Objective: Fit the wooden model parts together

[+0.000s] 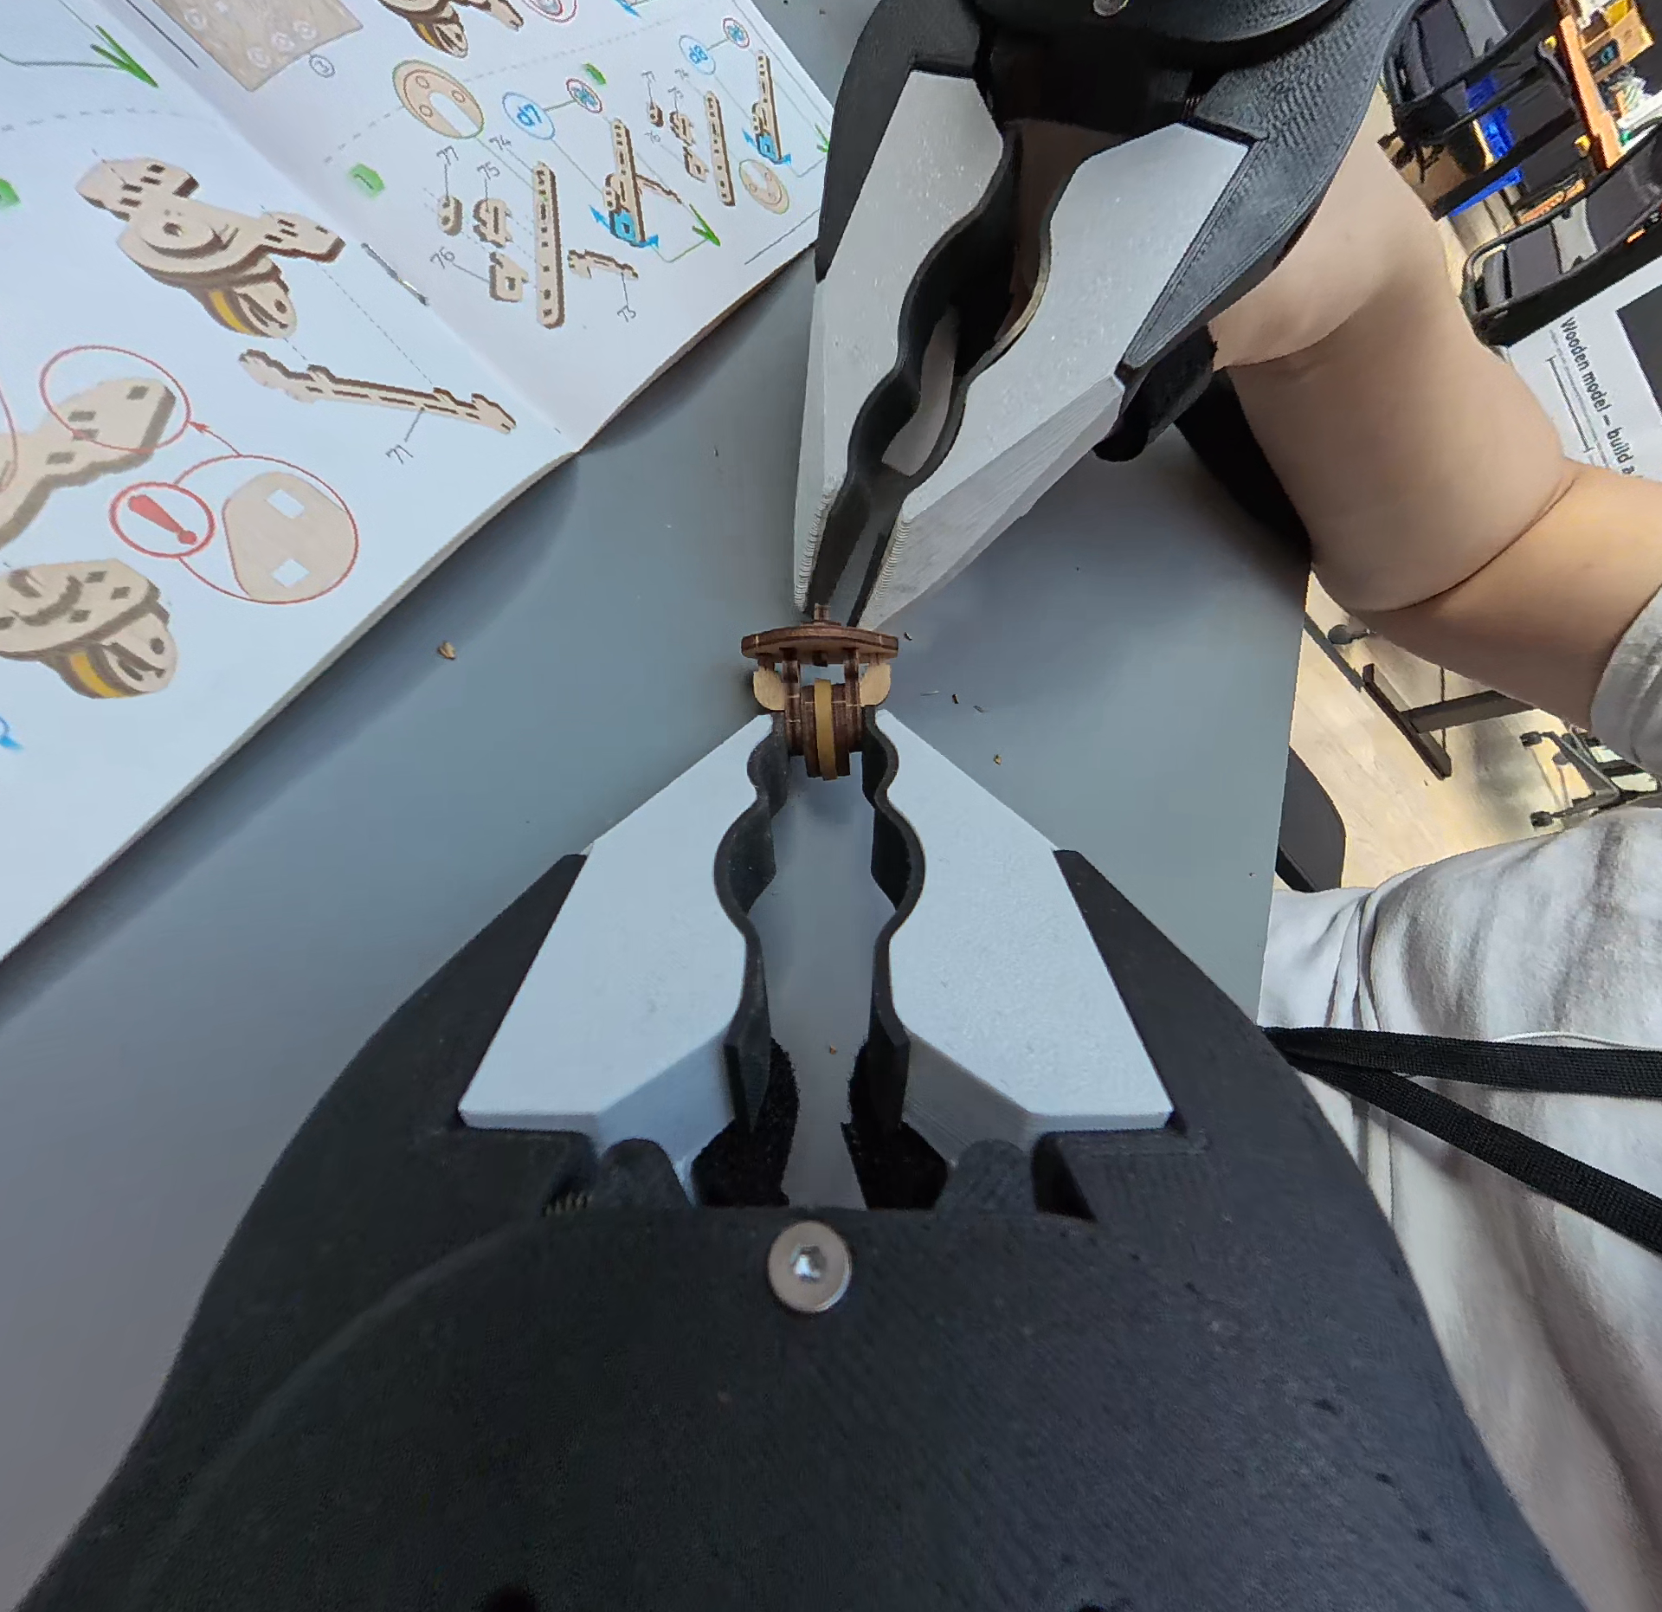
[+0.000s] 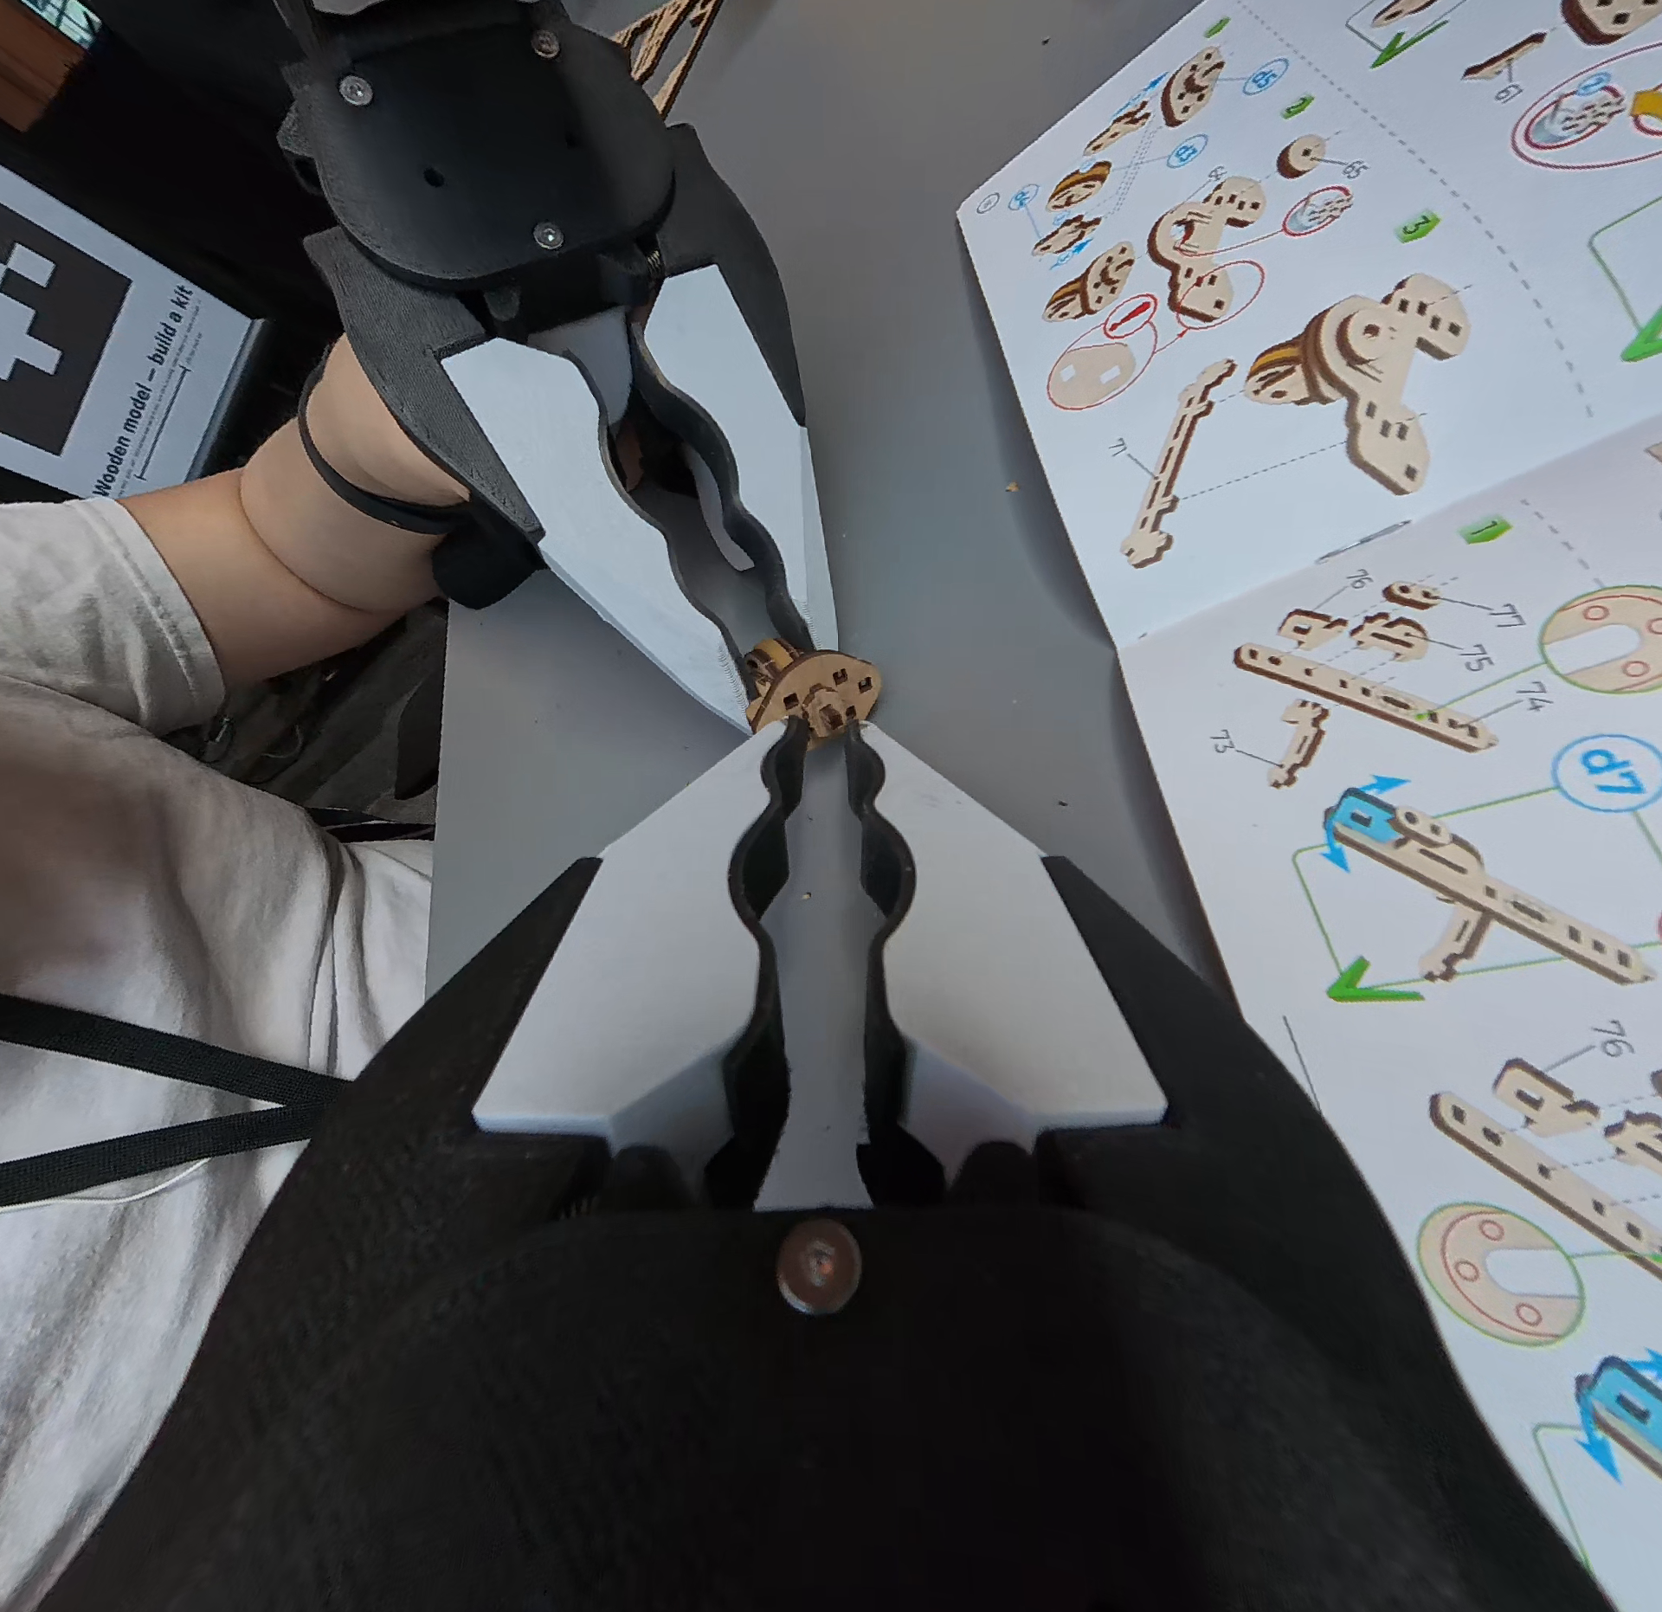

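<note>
A small wooden model assembly (image 1: pixel 820 669) hangs between both grippers above the grey table (image 1: pixel 504 813). It is a flat oval plate with slots on a stack of round discs with a yellow band. My left gripper (image 1: pixel 823 746) is shut on the disc stack. My right gripper (image 2: pixel 823 734) is shut on a small wooden peg (image 2: pixel 823 716) that stands out of the plate (image 2: pixel 814 689). In the left wrist view the right gripper (image 1: pixel 832 614) comes in from above. In the right wrist view the left gripper (image 2: pixel 775 662) comes in from the upper left. The two sets of tips nearly touch.
An open instruction booklet (image 1: pixel 270 328) lies on the table to one side; it also shows in the right wrist view (image 2: pixel 1349 579). The table edge (image 1: pixel 1286 759) is close, with the person's arm (image 1: pixel 1403 417) and white shirt beyond. A wooden parts sheet (image 2: pixel 674 31) lies farther off.
</note>
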`<state>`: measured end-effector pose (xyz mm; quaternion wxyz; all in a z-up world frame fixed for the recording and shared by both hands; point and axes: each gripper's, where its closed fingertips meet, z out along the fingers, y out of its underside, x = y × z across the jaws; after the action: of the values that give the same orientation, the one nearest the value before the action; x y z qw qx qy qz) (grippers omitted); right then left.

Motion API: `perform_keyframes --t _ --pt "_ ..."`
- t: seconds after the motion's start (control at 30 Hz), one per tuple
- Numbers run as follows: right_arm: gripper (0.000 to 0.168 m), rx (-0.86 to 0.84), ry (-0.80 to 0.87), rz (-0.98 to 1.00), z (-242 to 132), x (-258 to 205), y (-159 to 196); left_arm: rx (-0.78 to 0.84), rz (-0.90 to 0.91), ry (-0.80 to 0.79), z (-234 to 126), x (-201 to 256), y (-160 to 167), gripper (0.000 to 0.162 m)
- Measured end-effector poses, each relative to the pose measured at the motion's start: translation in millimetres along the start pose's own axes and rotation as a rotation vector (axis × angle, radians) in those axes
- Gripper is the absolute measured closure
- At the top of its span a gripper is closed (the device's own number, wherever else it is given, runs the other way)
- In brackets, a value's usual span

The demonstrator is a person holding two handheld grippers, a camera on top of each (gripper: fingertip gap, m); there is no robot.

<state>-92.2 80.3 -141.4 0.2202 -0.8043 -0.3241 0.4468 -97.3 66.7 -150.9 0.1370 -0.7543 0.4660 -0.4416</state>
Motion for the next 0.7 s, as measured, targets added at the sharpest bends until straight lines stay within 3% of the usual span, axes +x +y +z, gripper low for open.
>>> perform_keyframes --t 0.47,0.7 --pt "0.168 -0.012 -0.06 -0.021 -1.0 -7.7 3.2 0.024 0.066 -0.04 1.6 1.4 0.3 0.148" --pt "0.168 -0.02 -0.048 -0.076 -0.3 -10.6 5.5 0.013 0.186 -0.104 2.6 1.5 1.7 0.149"
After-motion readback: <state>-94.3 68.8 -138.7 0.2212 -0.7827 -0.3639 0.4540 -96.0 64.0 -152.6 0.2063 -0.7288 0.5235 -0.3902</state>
